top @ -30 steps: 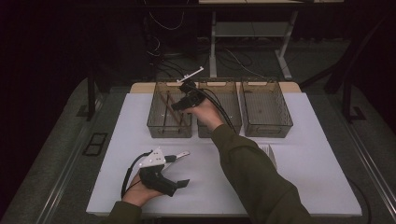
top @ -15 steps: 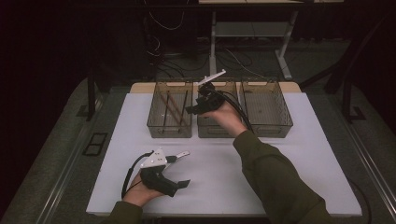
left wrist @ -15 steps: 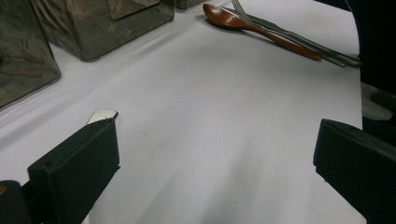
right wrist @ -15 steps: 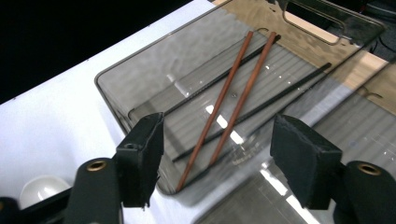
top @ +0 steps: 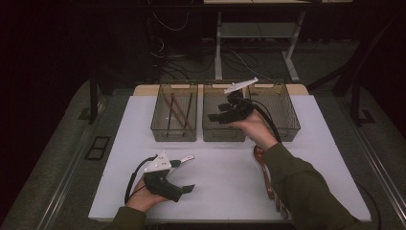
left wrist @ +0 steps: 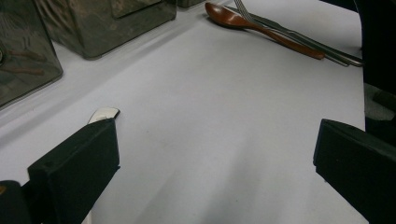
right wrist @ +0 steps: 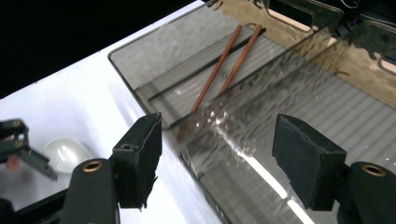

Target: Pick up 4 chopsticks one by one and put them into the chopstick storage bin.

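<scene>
Three clear bins stand in a row at the back of the white table [top: 220, 182]. The left bin [top: 158, 125] holds brown chopsticks [top: 178, 111] [right wrist: 223, 65] and a black one [right wrist: 198, 72]. My right gripper [top: 219, 115] [right wrist: 224, 163] hovers open over the middle bin [top: 218, 134]; its jaws have just been opening and nothing is between them. My left gripper [top: 184, 175] [left wrist: 215, 172] rests open on the table at the near left, empty. A white spoon [top: 186, 158] [left wrist: 103, 113] [right wrist: 65, 154] lies just beside its jaw.
A wooden spoon [top: 262, 165] [left wrist: 261, 25] and a metal fork [left wrist: 299, 39] lie on the table at the right, partly under my right sleeve. The right bin [top: 287, 125] stands behind them. Desk legs and cables sit beyond the table's far edge.
My right hand has carried its gripper rightward, from over the left bin to over the middle bin. The left gripper has stayed put.
</scene>
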Demonstrator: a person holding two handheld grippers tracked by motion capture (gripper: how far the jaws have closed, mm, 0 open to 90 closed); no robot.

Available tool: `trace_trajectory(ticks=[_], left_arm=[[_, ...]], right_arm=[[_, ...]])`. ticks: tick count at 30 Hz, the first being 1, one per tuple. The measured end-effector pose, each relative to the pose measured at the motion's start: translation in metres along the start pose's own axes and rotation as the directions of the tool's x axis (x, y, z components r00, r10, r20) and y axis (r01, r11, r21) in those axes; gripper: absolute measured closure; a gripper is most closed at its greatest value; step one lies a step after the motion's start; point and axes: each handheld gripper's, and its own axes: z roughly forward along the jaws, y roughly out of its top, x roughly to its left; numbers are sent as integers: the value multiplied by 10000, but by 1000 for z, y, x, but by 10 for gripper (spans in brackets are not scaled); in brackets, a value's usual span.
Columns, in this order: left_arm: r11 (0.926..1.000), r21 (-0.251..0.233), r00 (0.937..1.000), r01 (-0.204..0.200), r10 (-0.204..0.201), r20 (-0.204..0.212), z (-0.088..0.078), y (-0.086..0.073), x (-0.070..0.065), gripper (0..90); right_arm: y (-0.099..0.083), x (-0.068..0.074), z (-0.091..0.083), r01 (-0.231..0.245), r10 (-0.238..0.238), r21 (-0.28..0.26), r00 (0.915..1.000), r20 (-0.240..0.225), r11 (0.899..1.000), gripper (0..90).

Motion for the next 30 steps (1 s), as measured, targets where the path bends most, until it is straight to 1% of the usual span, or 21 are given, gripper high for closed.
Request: trace_trajectory(ticks=[2, 3, 8, 10, 14, 19, 23, 26, 30], left_arm=[[10000, 12, 10000, -37, 37, 14, 0, 0, 0, 0], [10000, 1, 10000, 14, -14, 15, 0, 0, 0, 0], [10000, -34, 10000, 26, -26, 15, 1, 0, 0, 0], [10000, 26, 10000, -32, 32, 6, 1, 0, 0, 0], [10000, -10, 10000, 11, -11, 7, 1, 0, 0, 0], [10000, 20, 10000, 28, -28, -1, 1, 0, -1, 0], [10000, 55, 10000, 7, -7, -37, 1, -1, -2, 0], [10000, 82, 10000, -16, 17, -48, 1, 0, -2, 0], [10000, 80, 10000, -27, 28, -51, 0, -1, -3, 0]], right_arm=[[-6, -1, -7, -76, 76, -11, 10000, 5, 10000, 329], [-10, -2, -10, -56, 56, -48, 10000, -1, 10000, 329], [-29, -5, -25, -162, 161, -133, 9999, -35, 9998, 328], [-37, -7, -30, -161, 161, -141, 9999, 3, 9998, 329], [-55, -8, -41, -155, 155, -164, 9999, -38, 9997, 329], [-76, -9, -53, -344, 343, -143, 9994, -77, 9993, 329], [-90, -11, -62, -442, 440, -209, 9990, -98, 9988, 329], [-99, -12, -68, -478, 478, -95, 9989, -29, 9988, 329], [-110, -13, -77, -529, 530, -69, 9986, 23, 9986, 329]])
